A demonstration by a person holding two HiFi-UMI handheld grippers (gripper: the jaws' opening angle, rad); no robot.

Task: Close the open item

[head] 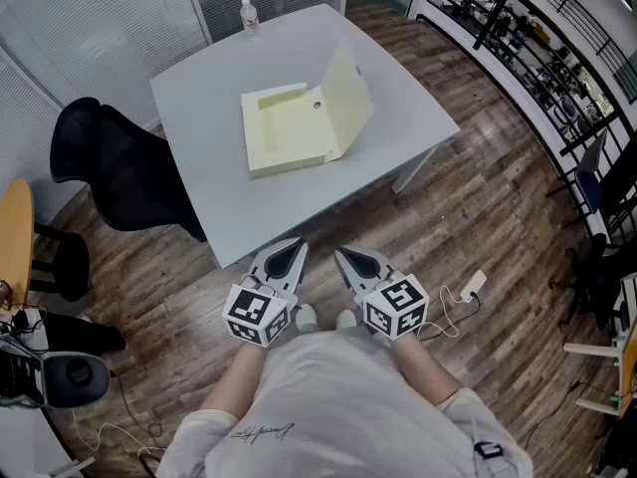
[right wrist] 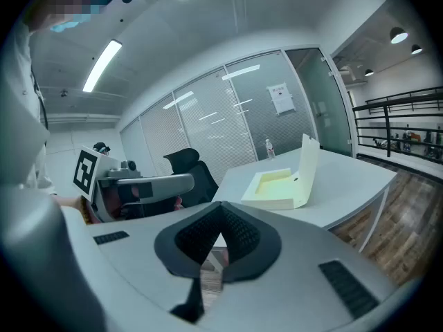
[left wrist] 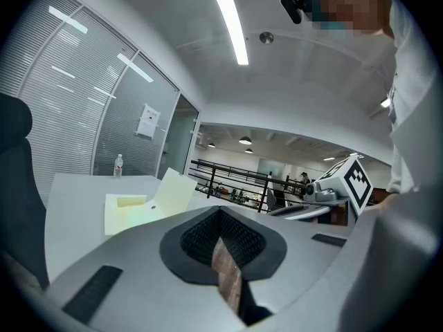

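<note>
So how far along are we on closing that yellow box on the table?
Nothing looks done yet: the yellow box lies open on the table, its lid standing up on the right side. Nothing is in hand: the left claw and right claw are shut and empty, held short of the table's near edge. Remaining: reach the lid and fold it down.

Bright, even light from ceiling strip lamps [left wrist: 232, 28] casts only soft shadows, while both gripper views bend strongly at their dark, vignetted edges and blur the nearest surfaces.
</note>
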